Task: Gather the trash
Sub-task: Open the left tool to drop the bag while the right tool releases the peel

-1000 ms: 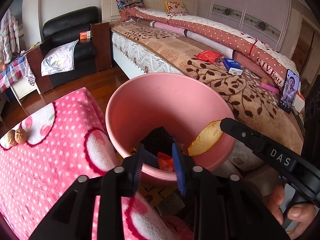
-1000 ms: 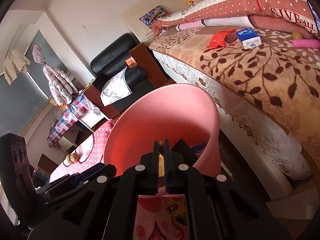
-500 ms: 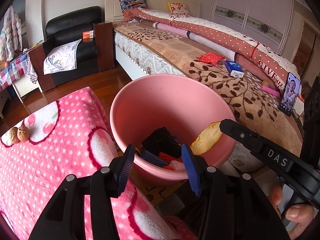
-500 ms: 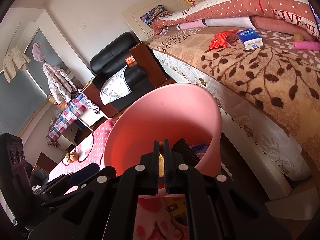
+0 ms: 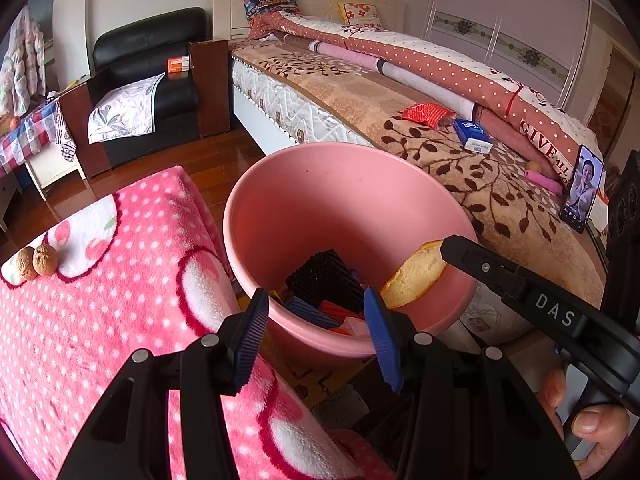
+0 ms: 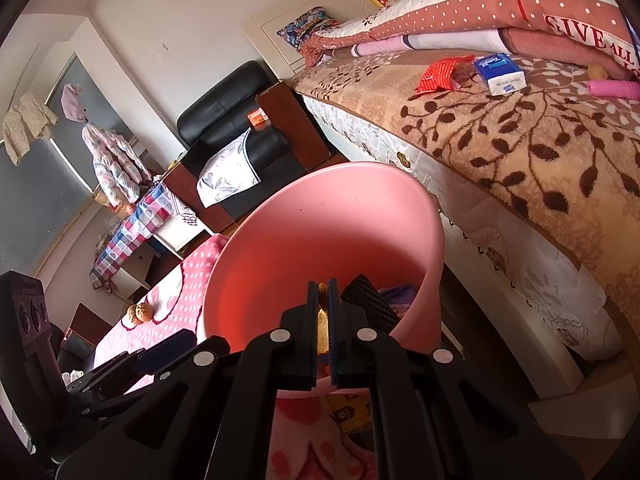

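the round pink plastic bin (image 5: 348, 216) fills the centre of both views, standing between a pink polka-dot blanket (image 5: 100, 300) at lower left and the bed (image 5: 460, 168) at upper right.

the left tongs (image 5: 316, 332), at the bottom of the left view, stand wide apart with nothing between the blue pads, poised over the near rim. the right tongs (image 6: 324, 320) are clamped tight on a pale yellow slice of bread or sponge cake (image 5: 414, 278), held just inside the bin's right rim above the rubbish.

to do this step well, i judge the right tongs should spread only once the slice hangs clear of the rim and over the middle, so it drops in rather than catching the edge. the empty left tongs should keep clear of the bin.

counted: one bin; one slice; two brown walnuts (image 5: 34, 262), touching each other on the blanket at left; on the bed at upper right, one red crinkled wrapper (image 5: 424, 113), one blue and white tissue pack (image 5: 473, 136) just beside it, and one upright phone (image 5: 582, 189) at far right. inside the bin lie one black ridged block (image 5: 324, 280) and several red and blue scraps; they overlap, so their number is unclear.
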### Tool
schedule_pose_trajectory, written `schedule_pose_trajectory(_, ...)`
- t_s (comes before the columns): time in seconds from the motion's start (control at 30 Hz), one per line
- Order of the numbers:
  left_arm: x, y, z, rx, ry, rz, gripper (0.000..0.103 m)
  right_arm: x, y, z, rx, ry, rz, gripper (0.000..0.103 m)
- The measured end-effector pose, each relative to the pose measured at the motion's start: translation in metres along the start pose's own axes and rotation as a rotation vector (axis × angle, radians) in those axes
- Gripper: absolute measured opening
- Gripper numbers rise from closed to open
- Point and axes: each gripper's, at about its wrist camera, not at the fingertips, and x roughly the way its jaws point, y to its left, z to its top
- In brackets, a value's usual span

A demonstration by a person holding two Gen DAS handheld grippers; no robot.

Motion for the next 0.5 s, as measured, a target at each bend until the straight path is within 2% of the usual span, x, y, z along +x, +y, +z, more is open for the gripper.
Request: schedule_pose_trajectory(0.5,0.0034,0.0018,-0.0026,-0.014,0.012,-0.003,0.049,0.008,-0.0065,-0.0019,0.026,0.035,-0.024,0.005)
